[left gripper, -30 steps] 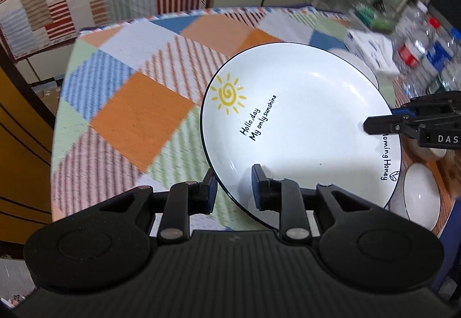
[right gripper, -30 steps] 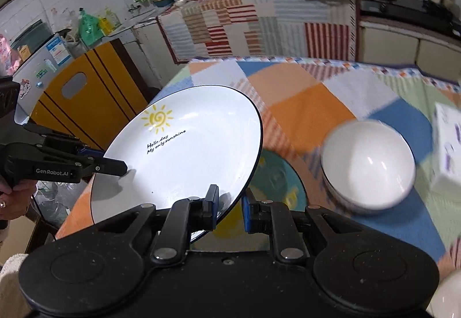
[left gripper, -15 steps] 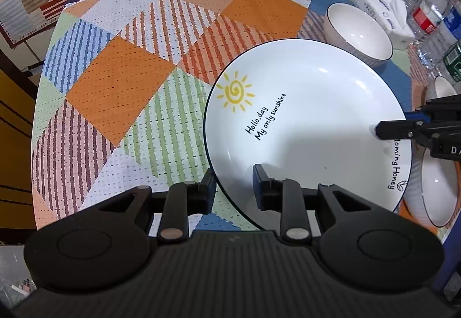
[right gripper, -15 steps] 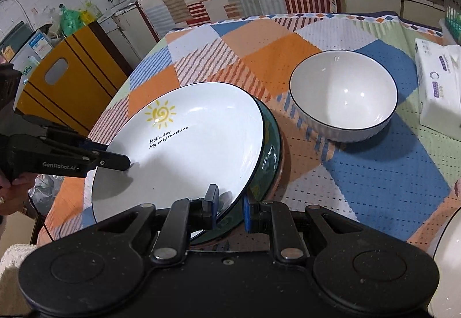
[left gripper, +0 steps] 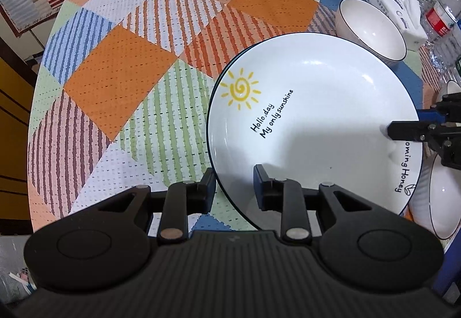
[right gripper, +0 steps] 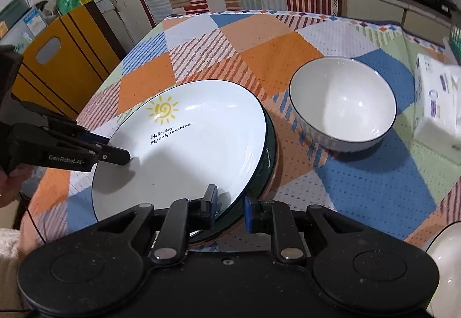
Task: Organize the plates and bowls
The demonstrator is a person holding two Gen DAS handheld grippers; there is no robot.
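Note:
A white plate (left gripper: 311,104) with a yellow sun and black lettering lies almost flat on a dark green plate (right gripper: 269,150) on the patchwork tablecloth. My left gripper (left gripper: 233,185) is shut on its near rim, one finger over the plate and one outside it. On the opposite rim my right gripper (right gripper: 230,202) is shut the same way. Each gripper shows in the other's view: the right gripper (left gripper: 394,127) at the plate's right edge, the left gripper (right gripper: 126,156) at its left edge. The white plate (right gripper: 196,150) hides most of the green one.
A deep white bowl (right gripper: 343,104) stands just right of the plates. Another white bowl (left gripper: 443,202) sits at the table's near right edge. A tissue pack (right gripper: 438,104) and plastic bottles (left gripper: 440,15) crowd the right side. A yellow board (right gripper: 57,58) stands beyond the left table edge.
Both grippers sank with the white plate. It went from tilted in the air to nearly flat on the green plate, and the table now looks closer.

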